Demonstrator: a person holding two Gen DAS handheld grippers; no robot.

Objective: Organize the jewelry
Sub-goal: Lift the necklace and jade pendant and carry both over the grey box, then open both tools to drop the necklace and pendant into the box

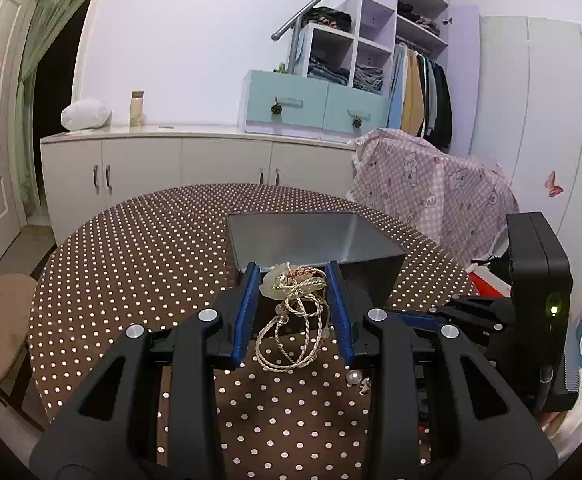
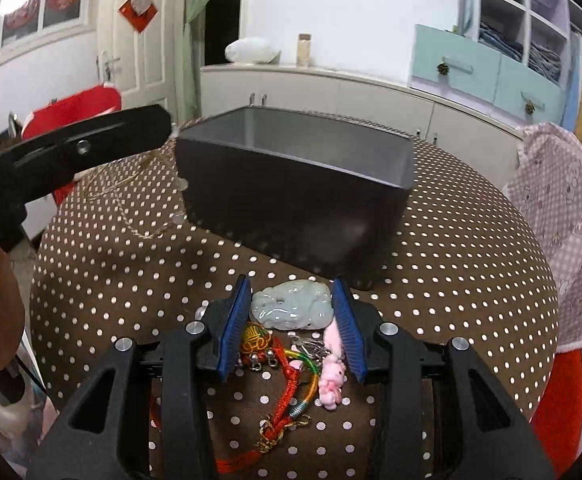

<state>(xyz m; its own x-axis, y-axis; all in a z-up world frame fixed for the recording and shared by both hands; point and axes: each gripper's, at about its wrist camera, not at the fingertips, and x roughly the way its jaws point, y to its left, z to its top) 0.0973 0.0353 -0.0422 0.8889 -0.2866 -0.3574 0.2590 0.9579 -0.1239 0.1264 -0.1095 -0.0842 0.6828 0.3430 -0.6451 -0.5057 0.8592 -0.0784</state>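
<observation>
Little of the sorting looks done. The dark box at mid-frame in the left wrist view shows a bare grey inside, though its floor nearest the camera is hidden. The left tongs are clamped on a pale pendant with a beige cord, which dangles in loops above the dotted counter, just short of the box's near wall; I judge it next to go in. In the right wrist view the right tongs stand apart around a jade carving lying on the counter in front of the box, pads not pressing it. Behind it lie a red knotted charm and a pink toy charm, while a loose bead sits lower right in the left view, all yet to be put away.
</observation>
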